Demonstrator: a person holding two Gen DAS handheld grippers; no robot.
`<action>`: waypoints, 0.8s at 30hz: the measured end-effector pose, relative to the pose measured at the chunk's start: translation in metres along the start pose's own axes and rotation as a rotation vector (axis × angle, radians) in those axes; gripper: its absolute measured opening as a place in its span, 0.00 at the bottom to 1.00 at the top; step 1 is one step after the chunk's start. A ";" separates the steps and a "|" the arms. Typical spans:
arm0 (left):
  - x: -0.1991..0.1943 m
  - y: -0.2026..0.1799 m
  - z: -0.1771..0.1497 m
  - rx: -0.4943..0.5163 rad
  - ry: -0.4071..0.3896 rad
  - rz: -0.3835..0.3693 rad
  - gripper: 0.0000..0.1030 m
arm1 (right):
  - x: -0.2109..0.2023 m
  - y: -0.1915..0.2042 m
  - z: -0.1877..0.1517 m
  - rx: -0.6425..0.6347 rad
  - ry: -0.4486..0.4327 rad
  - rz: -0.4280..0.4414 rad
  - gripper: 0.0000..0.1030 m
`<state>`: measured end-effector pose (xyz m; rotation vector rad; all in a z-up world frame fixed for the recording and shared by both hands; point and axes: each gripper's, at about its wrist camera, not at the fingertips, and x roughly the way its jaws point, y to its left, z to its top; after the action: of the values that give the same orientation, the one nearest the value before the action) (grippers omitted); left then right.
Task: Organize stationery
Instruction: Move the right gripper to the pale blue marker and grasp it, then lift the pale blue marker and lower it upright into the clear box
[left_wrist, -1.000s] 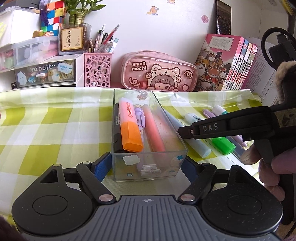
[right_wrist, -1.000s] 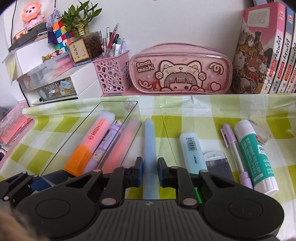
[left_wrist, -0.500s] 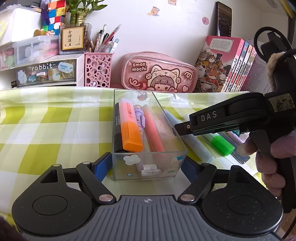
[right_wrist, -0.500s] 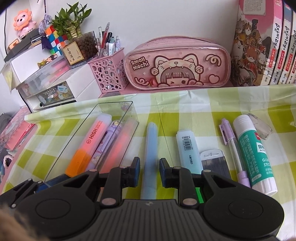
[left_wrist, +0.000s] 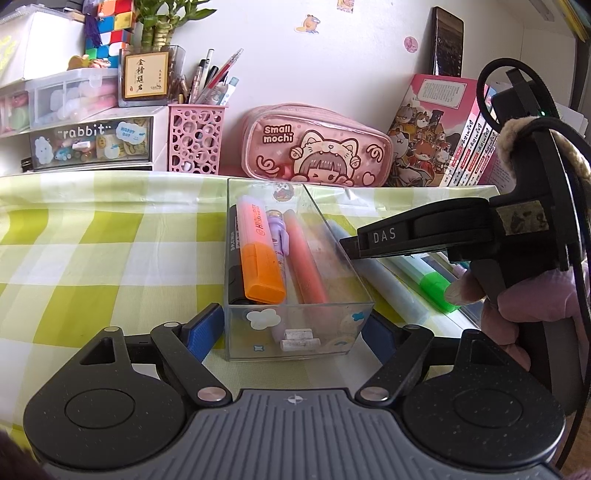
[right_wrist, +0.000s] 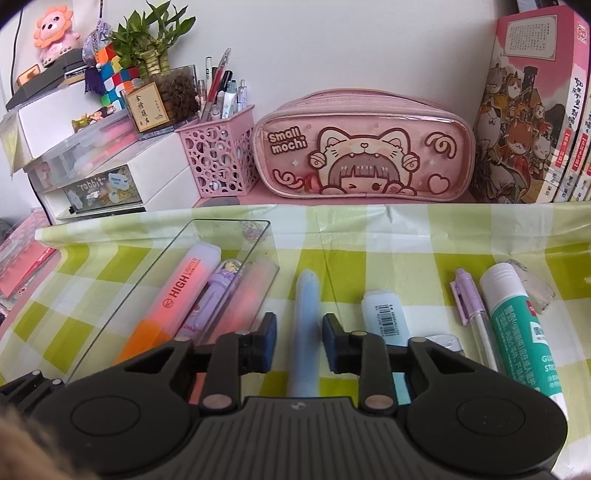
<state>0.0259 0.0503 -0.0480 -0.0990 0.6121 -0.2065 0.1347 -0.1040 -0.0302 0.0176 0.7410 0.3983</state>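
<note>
The left tongs (left_wrist: 293, 328) clamp the near end of the clear plastic box (left_wrist: 295, 334), blue pads pressed on both side walls, exactly as 1 second ago; the box has not shifted on the green-checked worktop (left_wrist: 92, 251). Inside it lie an orange highlighter (left_wrist: 258, 258), a purple pen (left_wrist: 277, 236), a pink-red pen (left_wrist: 304, 266) and a black marker (left_wrist: 232, 254) along the left wall. The change is on the right: 1 second ago the right tongs (right_wrist: 299, 341) were pinched on the pale blue pen (right_wrist: 307, 321); now their pads stand narrowly apart with a gap on each side of the pen, which lies flat on the worktop just right of the box. The right tongs also sit higher in the left wrist view than before. To the right of the blue pen lie a light blue highlighter (right_wrist: 384, 317), a lilac pen (right_wrist: 469, 306) and a glue stick (right_wrist: 517, 325), all where they were.
</note>
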 end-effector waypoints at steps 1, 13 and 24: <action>0.000 0.000 0.000 0.000 0.000 0.000 0.77 | -0.001 -0.002 -0.001 0.014 0.000 0.005 0.47; 0.000 0.001 0.000 -0.003 -0.001 -0.002 0.76 | -0.019 -0.035 0.000 0.306 -0.010 0.135 0.47; 0.000 0.001 0.000 -0.004 -0.002 -0.002 0.76 | -0.060 -0.041 0.023 0.377 -0.146 0.172 0.46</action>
<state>0.0259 0.0511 -0.0482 -0.1035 0.6108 -0.2077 0.1243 -0.1609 0.0191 0.4626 0.6633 0.4110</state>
